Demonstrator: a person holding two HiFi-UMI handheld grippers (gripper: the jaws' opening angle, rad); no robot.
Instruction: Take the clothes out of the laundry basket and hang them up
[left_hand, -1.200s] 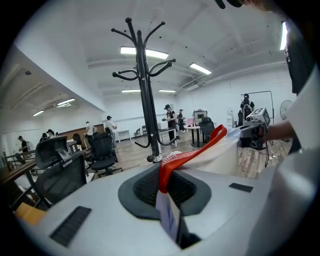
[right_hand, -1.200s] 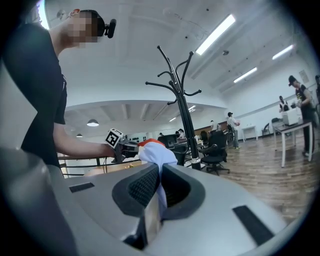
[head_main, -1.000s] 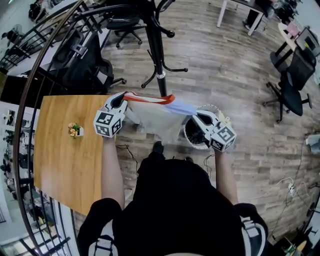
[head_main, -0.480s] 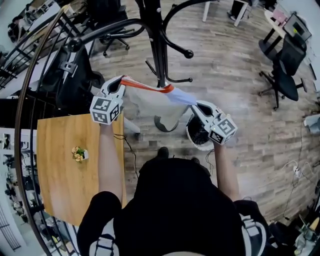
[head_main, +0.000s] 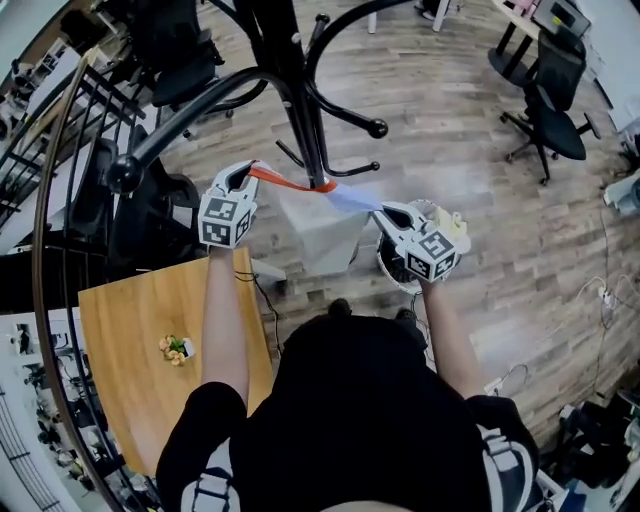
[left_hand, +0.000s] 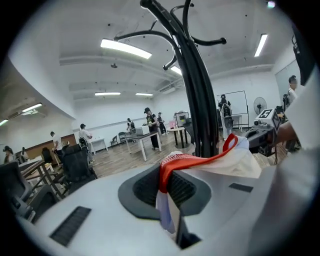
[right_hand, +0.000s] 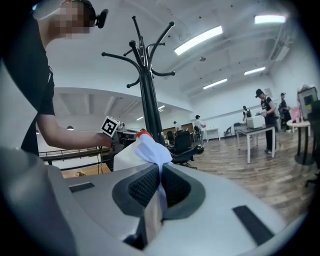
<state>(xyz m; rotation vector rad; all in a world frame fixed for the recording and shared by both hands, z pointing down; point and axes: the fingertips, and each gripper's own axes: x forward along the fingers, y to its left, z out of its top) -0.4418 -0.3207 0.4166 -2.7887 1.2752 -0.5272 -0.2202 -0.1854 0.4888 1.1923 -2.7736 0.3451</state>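
Garment (head_main: 325, 235) pinched by left gripper (head_main: 244, 174) & right gripper (head_main: 384, 211); basket (head_main: 384, 268) mostly hidden.

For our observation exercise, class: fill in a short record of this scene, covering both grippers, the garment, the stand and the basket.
garment: white, held stretched out above the floor
left gripper: shut on its red edge
right gripper: shut on its pale blue corner
coat stand: black, just beyond the garment
laundry basket: on the floor below the right gripper
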